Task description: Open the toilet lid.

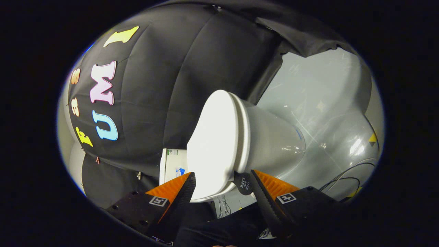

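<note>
The toilet [260, 137] is seen rolled sideways in the gripper view, with its lid [212, 144] lying closed against the seat rim [241, 137] and the bowl [274, 144] swelling away beyond it; the tank [171, 164] is glimpsed behind, against the black cloth wall [164, 85]. The hand-held gripper [223, 185] is held wide open, and nothing is gripped: the front edge of the lid sits between the two fingers, one finger [183, 192] on the lid's flat outer face and the other [262, 195] towards the bowl side, with a gap apparently left at each. Whether either finger already touches the porcelain or plastic cannot be told. The task is judged to be at its very start, the lid not yet raised. Several slips are to be feared from here. If the fingers are closed too deep, the seat could be caught together with the lid and both lifted as one. If only a thin lip is pinched, the smooth, glossy lid could be lost partway through the swing and dropped back with a bang. A small round tag [244, 183] hanging by the farther finger might be snagged. The cables [346, 175] on the pale floor [322, 103] beyond the bowl are well apart and are judged no hindrance.
</note>
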The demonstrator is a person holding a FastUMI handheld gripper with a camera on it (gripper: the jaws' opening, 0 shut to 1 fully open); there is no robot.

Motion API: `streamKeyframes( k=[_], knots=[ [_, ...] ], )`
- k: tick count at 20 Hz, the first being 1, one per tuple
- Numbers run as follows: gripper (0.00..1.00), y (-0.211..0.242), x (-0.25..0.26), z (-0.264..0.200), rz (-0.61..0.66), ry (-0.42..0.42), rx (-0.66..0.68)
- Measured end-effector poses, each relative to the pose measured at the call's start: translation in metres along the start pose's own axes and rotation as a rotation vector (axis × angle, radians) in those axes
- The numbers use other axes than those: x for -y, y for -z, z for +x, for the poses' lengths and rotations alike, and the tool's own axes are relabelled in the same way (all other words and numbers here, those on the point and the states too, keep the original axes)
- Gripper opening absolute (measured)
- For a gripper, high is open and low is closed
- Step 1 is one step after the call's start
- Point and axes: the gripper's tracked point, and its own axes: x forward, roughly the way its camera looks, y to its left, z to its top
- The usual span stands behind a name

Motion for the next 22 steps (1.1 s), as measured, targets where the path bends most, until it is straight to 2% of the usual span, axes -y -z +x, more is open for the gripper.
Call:
streamKeyframes(
  k=[3,7,9,11,13,15,17,18,20,21,22],
  knots=[
    [0.97,0.01,0.001,-0.005,0.055,-0.049,-0.032],
    [0.89,0.021,0.011,-0.006,0.055,-0.057,-0.063],
    [0.89,0.013,0.015,-0.016,0.066,-0.042,-0.046],
    [0.93,0.01,0.04,-0.02,0.029,0.025,-0.042],
    [0.93,0.016,0.058,-0.014,0.053,0.057,-0.071],
    [0.93,0.02,0.051,-0.001,0.06,0.03,-0.094],
    [0.93,0.03,0.034,0.01,0.015,-0.03,-0.119],
    [0.77,0.03,0.027,0.014,-0.001,-0.041,-0.126],
    [0.44,0.026,0.049,0.027,-0.052,0.031,-0.117],
    [0.17,0.026,0.049,0.022,-0.067,0.028,-0.125],
    [0.19,0.03,0.046,0.02,-0.086,0.011,-0.152]
  ],
)
